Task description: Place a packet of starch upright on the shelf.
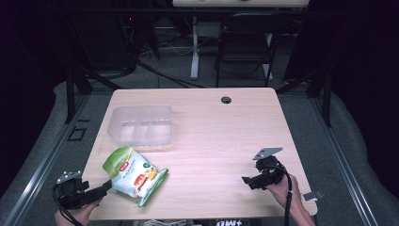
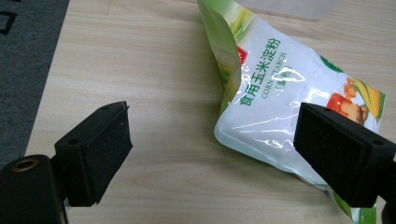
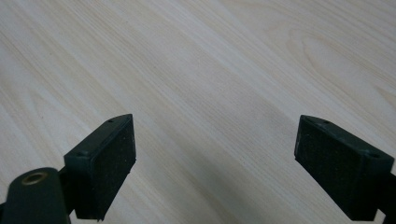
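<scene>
Plastic pouch of corn starch, the bag [image 1: 135, 176], is lying flat near the table [image 1: 226, 136] front-left corner in the high view, just in front of the tub [image 1: 141, 125], not touching it. Left gripper [image 1: 101, 190] is sitting at the bag's near-left edge; right gripper [image 1: 248, 181] is hovering well apart over bare wood. Tub is translucent, divided into compartments, all looking empty from here. Left gripper view: jaws are standing spread wide, left gripper [image 2: 212, 144] straddling the bag's [image 2: 285, 98] lower corner, one pad over the film, the other over bare wood, nothing pinched. Film is looking glossy and slippery, powder fill is making it soft and saggy, moderately heavy I'd guess; it's going to slump if lifted by one end. Best grab is probably the flat sealed edge strip or a firm pinch across a corner. Right gripper view: right gripper [image 3: 215, 158] jaws are spread too, holding nothing, just wood grain underneath.
</scene>
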Demonstrator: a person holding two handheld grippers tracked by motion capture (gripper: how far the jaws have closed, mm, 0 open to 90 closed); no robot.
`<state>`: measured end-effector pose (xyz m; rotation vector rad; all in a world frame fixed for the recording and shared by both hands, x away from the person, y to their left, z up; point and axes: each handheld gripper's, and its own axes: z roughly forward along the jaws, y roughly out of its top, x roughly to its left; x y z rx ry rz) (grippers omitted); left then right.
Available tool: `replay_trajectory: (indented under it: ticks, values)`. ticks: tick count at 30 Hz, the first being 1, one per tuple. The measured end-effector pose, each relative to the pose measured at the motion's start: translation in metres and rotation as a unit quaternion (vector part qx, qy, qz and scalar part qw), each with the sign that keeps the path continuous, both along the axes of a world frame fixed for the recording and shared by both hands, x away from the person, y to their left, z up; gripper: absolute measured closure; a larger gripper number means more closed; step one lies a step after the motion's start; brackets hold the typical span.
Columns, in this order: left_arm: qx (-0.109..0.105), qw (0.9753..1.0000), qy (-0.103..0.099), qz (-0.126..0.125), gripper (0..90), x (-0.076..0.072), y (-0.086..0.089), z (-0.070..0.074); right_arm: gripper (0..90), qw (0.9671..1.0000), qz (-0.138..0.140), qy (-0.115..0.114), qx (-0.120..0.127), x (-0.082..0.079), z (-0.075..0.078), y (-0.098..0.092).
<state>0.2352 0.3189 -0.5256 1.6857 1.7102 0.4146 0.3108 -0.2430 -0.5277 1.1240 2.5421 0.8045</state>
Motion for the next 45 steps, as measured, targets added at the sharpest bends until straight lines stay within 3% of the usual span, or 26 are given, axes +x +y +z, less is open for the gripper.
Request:
replay_trajectory:
  ticks: [15,25,31,45]
  values:
    - [0.007,0.9998,-0.002,-0.02,11.3,0.01,-0.007,-0.001,12.1,1.0,-0.004,-0.004,-0.001,-0.002,0.0,0.0]
    - [-0.002,0.9996,-0.001,-0.029,13.8,0.016,-0.009,-0.001,12.2,1.0,0.005,0.001,-0.003,-0.001,0.0,0.004]
    - [-0.006,0.9997,-0.006,-0.025,14.8,0.025,-0.007,-0.004,12.3,1.0,0.007,0.002,-0.006,0.0,-0.001,0.004]
    - [-0.002,0.9992,0.007,-0.038,19.5,0.047,-0.011,-0.01,12.3,1.0,0.006,0.001,-0.002,0.0,-0.001,0.004]
